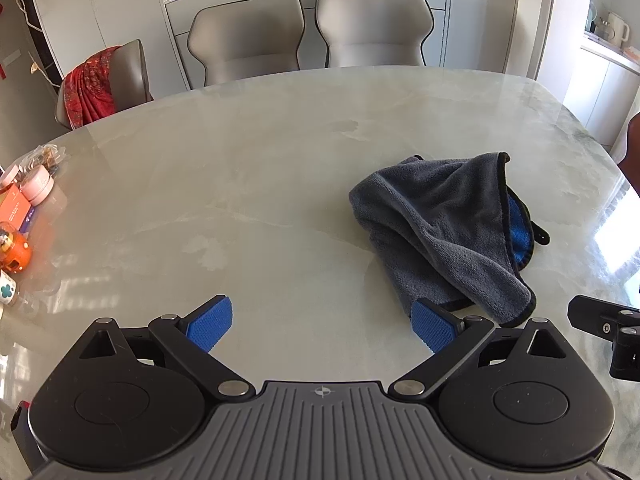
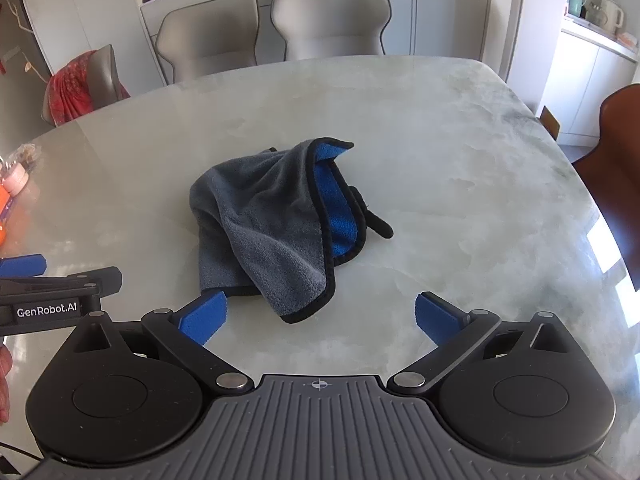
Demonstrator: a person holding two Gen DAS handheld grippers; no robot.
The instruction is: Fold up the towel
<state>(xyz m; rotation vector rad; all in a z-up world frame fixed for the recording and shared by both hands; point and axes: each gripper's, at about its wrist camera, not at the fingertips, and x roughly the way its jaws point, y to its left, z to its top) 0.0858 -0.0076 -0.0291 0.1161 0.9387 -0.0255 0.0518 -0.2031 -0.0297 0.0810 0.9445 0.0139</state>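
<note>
A grey towel [image 1: 436, 224] with a blue underside and black trim lies crumpled in a heap on the marble table [image 1: 260, 168]. It also shows in the right wrist view [image 2: 272, 224], with its blue side and a black loop at the right. My left gripper [image 1: 322, 326] is open and empty, just left of and in front of the towel's near corner. My right gripper [image 2: 320, 318] is open and empty, its fingers wide on either side of the towel's near corner, above the table. The left gripper's body [image 2: 60, 296] shows at the left edge of the right wrist view.
Small items, a pink tin [image 1: 38, 186] and an orange box [image 1: 16, 206], sit at the table's left edge. Two grey chairs [image 1: 308, 32] stand at the far side, one with a red cloth [image 1: 92, 84] at the left. A brown chair [image 2: 616, 168] stands at the right.
</note>
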